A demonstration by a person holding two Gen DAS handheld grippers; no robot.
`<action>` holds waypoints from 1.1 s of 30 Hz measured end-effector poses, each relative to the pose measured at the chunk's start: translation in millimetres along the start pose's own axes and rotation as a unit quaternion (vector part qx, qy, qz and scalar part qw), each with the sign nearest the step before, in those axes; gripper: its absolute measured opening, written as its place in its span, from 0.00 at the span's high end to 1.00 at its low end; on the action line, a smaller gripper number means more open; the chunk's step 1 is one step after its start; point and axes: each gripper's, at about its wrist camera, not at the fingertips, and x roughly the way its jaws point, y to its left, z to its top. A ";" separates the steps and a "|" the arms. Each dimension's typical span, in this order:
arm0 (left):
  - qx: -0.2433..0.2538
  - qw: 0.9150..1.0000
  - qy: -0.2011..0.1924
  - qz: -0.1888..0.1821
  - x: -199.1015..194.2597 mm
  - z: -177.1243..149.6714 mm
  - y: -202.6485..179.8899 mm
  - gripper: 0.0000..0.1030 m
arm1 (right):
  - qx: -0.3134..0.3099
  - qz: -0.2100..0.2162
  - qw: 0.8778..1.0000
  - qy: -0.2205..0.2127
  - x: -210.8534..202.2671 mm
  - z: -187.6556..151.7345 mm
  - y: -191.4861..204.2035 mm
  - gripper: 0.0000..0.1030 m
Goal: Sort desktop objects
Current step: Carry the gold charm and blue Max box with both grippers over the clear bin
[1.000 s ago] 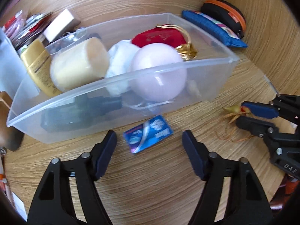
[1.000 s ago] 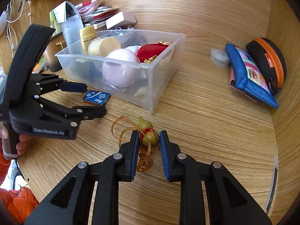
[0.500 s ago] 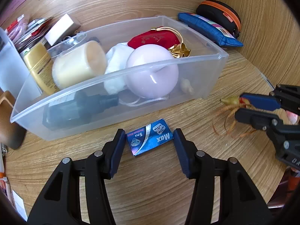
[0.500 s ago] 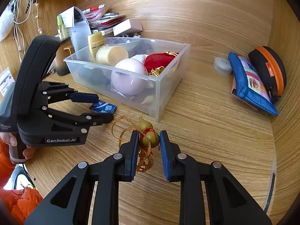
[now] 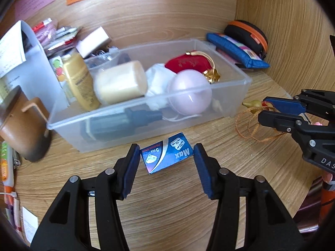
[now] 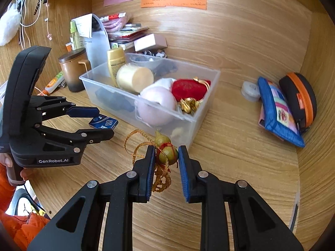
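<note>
My left gripper [image 5: 166,160] has its jaws closed to the ends of a small blue "Max" box [image 5: 166,155] and holds it just in front of the clear plastic bin [image 5: 240,93]. My right gripper [image 6: 166,156] is shut on a small golden gourd charm [image 6: 166,151] with a red tie and gold cord, held low before the bin's corner [image 6: 196,123]. The bin holds a pink ball [image 5: 189,93], a cream roll [image 5: 120,82], a red pouch [image 5: 187,61] and a dark object. The gourd also shows in the left wrist view [image 5: 252,104].
A blue pouch [image 6: 276,110], an orange-trimmed black case [image 6: 299,98] and a small round tin [image 6: 250,90] lie at the right wall. A brown mug [image 6: 73,71], a file holder, a gold bottle [image 6: 115,62] and packets stand behind the bin.
My left gripper moved in over the blue box and closed on its ends, lifting it. My right gripper rose a little, still holding the gourd.
</note>
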 end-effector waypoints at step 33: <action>-0.015 0.999 -0.035 -0.015 -7.7 70.1 55.4 0.49 | 0.000 0.009 1.000 -0.016 49.0 92.9 -2.3 0.81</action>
